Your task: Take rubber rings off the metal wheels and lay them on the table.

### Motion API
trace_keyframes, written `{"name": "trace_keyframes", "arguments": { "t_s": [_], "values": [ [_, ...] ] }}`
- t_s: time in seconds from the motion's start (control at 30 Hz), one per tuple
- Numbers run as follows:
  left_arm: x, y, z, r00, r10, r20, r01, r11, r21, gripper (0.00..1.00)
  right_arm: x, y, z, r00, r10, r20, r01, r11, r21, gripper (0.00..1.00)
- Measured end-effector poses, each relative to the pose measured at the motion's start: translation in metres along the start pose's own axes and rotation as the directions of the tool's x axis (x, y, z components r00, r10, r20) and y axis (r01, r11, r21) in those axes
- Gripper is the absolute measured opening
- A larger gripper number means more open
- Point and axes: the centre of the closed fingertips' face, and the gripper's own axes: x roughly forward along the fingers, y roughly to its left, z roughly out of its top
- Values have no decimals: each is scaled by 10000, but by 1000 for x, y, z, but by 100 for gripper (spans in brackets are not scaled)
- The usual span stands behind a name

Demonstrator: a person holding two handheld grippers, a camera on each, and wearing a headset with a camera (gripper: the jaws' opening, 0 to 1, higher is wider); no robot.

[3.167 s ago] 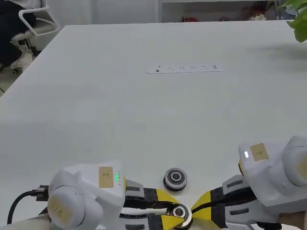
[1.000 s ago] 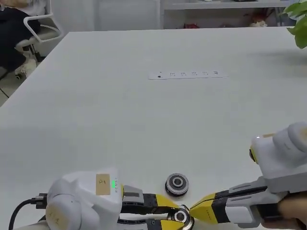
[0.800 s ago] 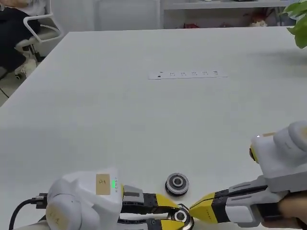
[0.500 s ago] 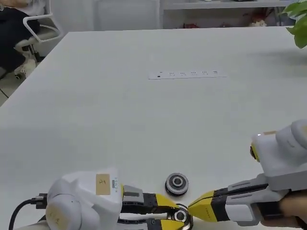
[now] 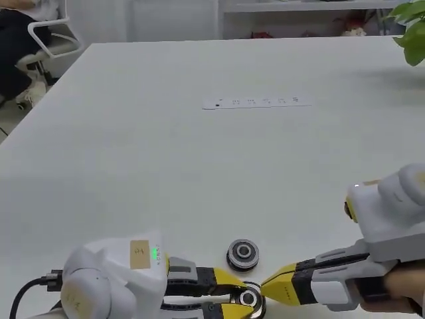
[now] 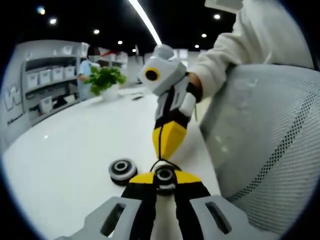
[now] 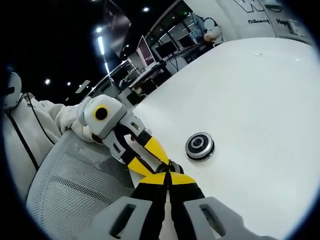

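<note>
- So, my left claw (image 6: 165, 177) was clamped on a wheel (image 5: 250, 298) at the table's (image 5: 199, 166) 6 o'clock edge, bracing it.
- My right claw (image 7: 168, 179), jaws pinched narrow, nipped its ring (image 6: 160, 162) from 3 o'clock, I judged to peel it off.
- The second wheel (image 5: 243, 254) lay just beyond at 12 o'clock, ring apparently on, waiting its turn.

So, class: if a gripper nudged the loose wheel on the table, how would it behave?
The wheel lies flat, so it would probably slide, not roll. Being metal, it is likely stiff and heavy for its size. The rubber ring may drag on the table.
</note>
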Motion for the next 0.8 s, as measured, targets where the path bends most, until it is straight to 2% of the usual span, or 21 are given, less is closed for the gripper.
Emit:
{"name": "trace_keyframes", "arguments": {
  "t_s": [0.07, 0.17, 0.27, 0.37, 0.47, 0.8],
  "values": [
    [0, 1, 1, 9999, -36, -118, 34, 9999, -142, 14, 0, 0, 0, 10000, 7, -7, -7, 10000, 16, 0],
    [-3, -1, 2, 9990, -158, -427, 160, 9999, 46, 15, -1, 1, 1, 10000, 18, -22, -18, 10000, -21, 0],
    [-9, -3, 10, 9990, -321, -321, 324, 9994, 100, 20, -2, 4, 0, 9999, 53, -136, -56, 9998, -204, 0],
    [-17, -2, 14, 9986, -377, -366, 383, 9991, 153, 24, -4, 8, 1, 9997, 111, -232, -120, 9992, -385, 0],
    [-26, 3, 16, 9987, -276, -440, 281, 9995, 121, 28, -9, 8, 1, 9995, 70, -307, -89, 9981, -611, 0],
    [-63, 17, 25, 9980, 382, -495, -387, 9992, -93, 49, -26, 3, 9, 9999, -128, -61, 124, 9985, -540, 0]
  ]
}}
